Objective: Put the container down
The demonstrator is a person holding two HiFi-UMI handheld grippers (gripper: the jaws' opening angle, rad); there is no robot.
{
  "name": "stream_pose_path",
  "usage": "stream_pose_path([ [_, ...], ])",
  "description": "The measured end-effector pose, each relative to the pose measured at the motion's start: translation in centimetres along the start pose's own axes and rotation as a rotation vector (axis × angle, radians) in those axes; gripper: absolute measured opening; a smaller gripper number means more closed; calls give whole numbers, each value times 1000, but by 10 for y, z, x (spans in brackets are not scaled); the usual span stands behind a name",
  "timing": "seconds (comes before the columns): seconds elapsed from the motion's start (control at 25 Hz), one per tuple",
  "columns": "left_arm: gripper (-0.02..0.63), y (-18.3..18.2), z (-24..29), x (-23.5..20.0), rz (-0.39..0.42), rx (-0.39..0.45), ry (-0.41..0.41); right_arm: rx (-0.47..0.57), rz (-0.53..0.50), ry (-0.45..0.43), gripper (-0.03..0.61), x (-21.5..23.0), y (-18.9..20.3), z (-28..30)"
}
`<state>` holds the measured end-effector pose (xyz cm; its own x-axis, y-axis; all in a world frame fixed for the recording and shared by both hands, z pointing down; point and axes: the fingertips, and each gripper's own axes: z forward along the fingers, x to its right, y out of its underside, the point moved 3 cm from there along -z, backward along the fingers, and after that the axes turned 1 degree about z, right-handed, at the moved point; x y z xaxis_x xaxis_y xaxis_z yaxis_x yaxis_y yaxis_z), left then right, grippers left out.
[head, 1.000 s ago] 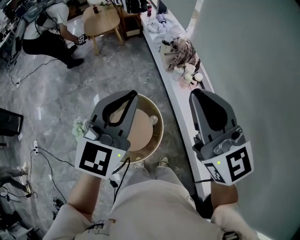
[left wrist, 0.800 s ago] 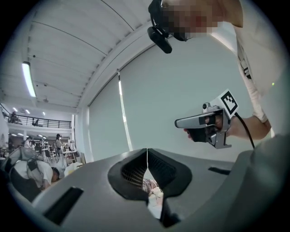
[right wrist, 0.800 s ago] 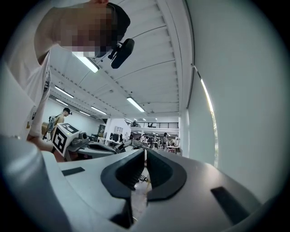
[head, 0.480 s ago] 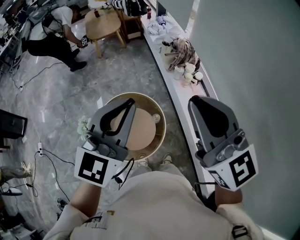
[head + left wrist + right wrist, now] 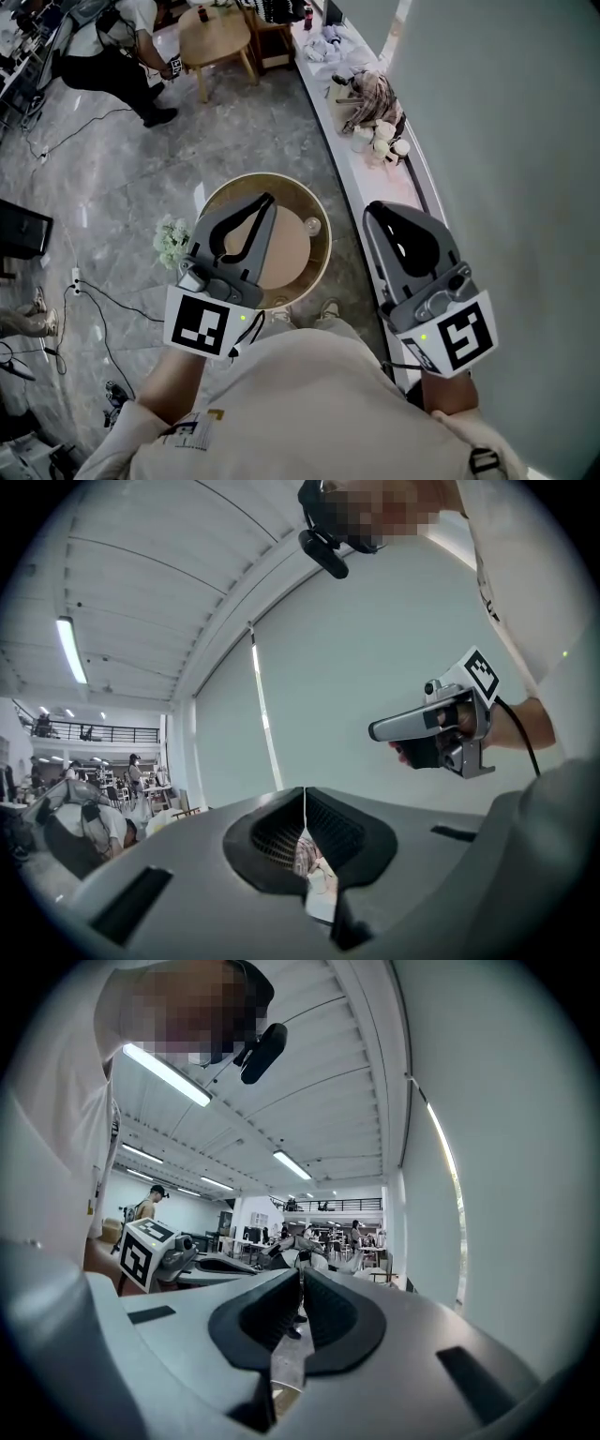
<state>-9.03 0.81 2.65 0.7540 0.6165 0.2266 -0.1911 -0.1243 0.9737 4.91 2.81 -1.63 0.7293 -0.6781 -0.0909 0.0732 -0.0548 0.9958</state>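
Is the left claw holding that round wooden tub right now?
No, the left claw is shut with nothing in it, and the round wooden tub sits on the floor below it.

No legible text, number or brand was visible; only coded black-and-white square markers (image 5: 201, 324) stood on the left gripper (image 5: 268, 200) and right gripper (image 5: 372, 209).

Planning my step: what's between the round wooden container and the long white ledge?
Nothing; the head view shows only a narrow bare strip of grey floor between the round wooden container and the white ledge.
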Motion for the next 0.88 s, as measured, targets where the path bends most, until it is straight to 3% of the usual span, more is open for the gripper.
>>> stream_pose_path([
  [0.36, 13, 7, 0, 1, -20, -12, -25, 3, 78, 16, 11, 8, 13, -8],
  [0.88, 14, 6, -1, 6, 42, -37, -2, 19, 9, 47, 11, 10, 0, -16],
])
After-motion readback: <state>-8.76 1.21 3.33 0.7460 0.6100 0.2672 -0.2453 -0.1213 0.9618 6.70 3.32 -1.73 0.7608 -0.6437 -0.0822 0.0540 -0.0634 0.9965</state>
